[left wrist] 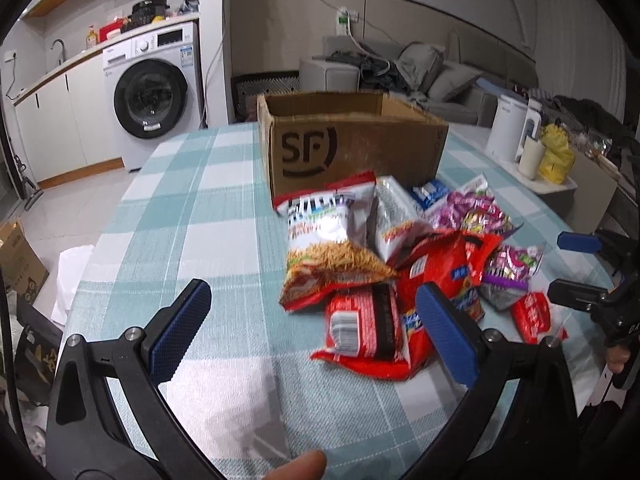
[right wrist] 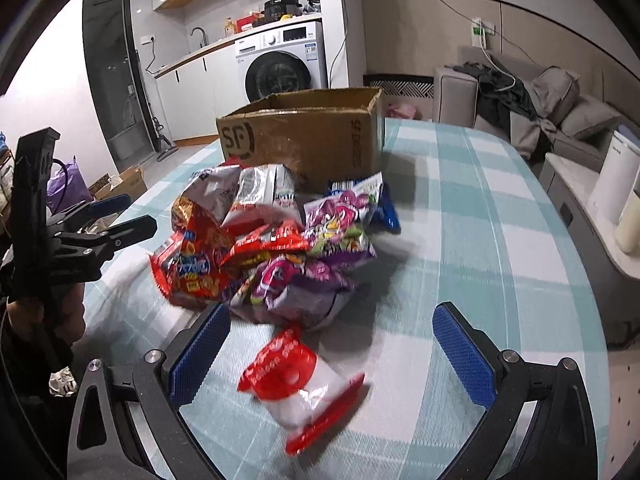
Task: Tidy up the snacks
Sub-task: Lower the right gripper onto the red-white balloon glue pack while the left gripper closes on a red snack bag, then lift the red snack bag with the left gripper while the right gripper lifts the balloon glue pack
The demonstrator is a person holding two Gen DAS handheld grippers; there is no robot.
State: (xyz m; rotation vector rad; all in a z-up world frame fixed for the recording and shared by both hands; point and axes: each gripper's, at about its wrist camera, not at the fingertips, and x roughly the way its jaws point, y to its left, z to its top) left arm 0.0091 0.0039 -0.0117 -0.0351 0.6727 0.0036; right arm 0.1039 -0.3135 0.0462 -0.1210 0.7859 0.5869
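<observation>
Crinkled foil and plastic make up the snack pile, a loose heap of packets lying on the checked tablecloth directly ahead of both claws. In the left wrist view the left gripper stands wide, holding nothing; a red packet with a barcode lies between its fingertips and slightly beyond them, close to the right-hand pad, and the large noodle-print bag sits just past that. The right gripper is also spread wide and empty. Between its fingers, nearer than the heap and apart from it, lies a small red-and-white packet, blurred. Beyond its tips are the purple candy bags, with a blue packet further off to the right.

Behind the pile, farther from both claws, stands the open cardboard box marked SF, touching or nearly touching the rearmost packets. Its inside cannot be seen from either view, so whether anything is already in it cannot be told.

Judging by this, the sorting is at or near its start: every visible snack is still out on the cloth and neither claw has a grip on anything. The lone red-and-white packet looks the easiest first pick for the right claw; the rest of the heap would then remain.
</observation>
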